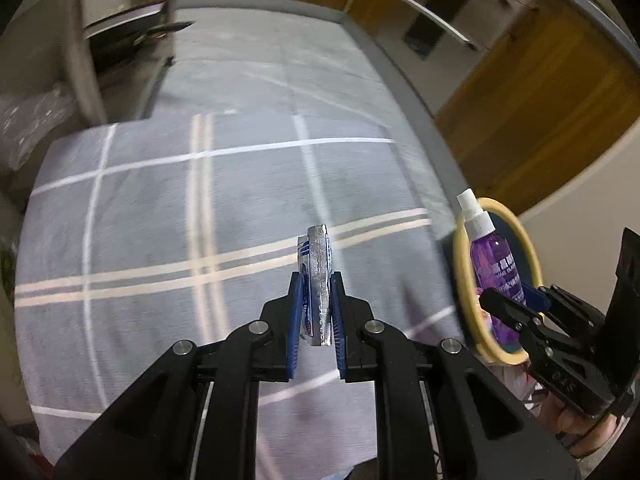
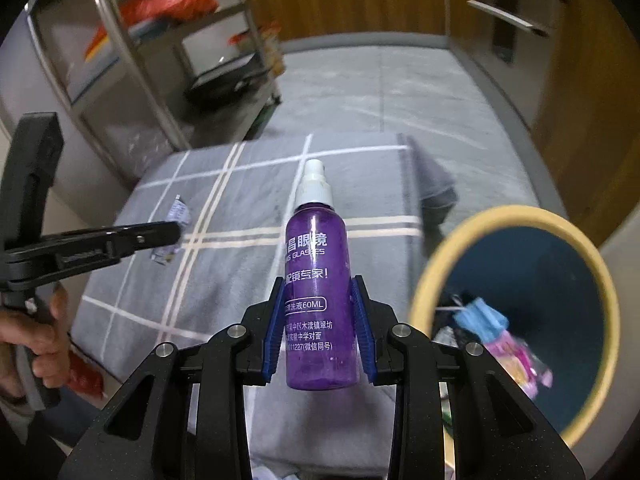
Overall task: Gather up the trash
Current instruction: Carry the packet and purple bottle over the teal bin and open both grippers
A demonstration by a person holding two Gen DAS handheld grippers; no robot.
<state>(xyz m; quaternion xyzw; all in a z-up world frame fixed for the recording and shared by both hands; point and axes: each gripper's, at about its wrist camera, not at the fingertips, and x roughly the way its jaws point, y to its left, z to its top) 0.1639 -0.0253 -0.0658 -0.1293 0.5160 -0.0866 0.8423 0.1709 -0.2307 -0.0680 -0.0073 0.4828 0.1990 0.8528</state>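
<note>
The left gripper (image 1: 316, 300) pinches a flat foil wrapper (image 1: 318, 276) on edge above the checked bed blanket (image 1: 160, 220). The right gripper (image 2: 320, 320) clamps a purple spray bottle (image 2: 318, 280) upright by its lower body. The yellow-rimmed bin (image 2: 516, 216) stands just right of the bed, litter already inside. Best carry each item fully over the rim before loosening the fingers, bottle first since it is nearer.
</note>
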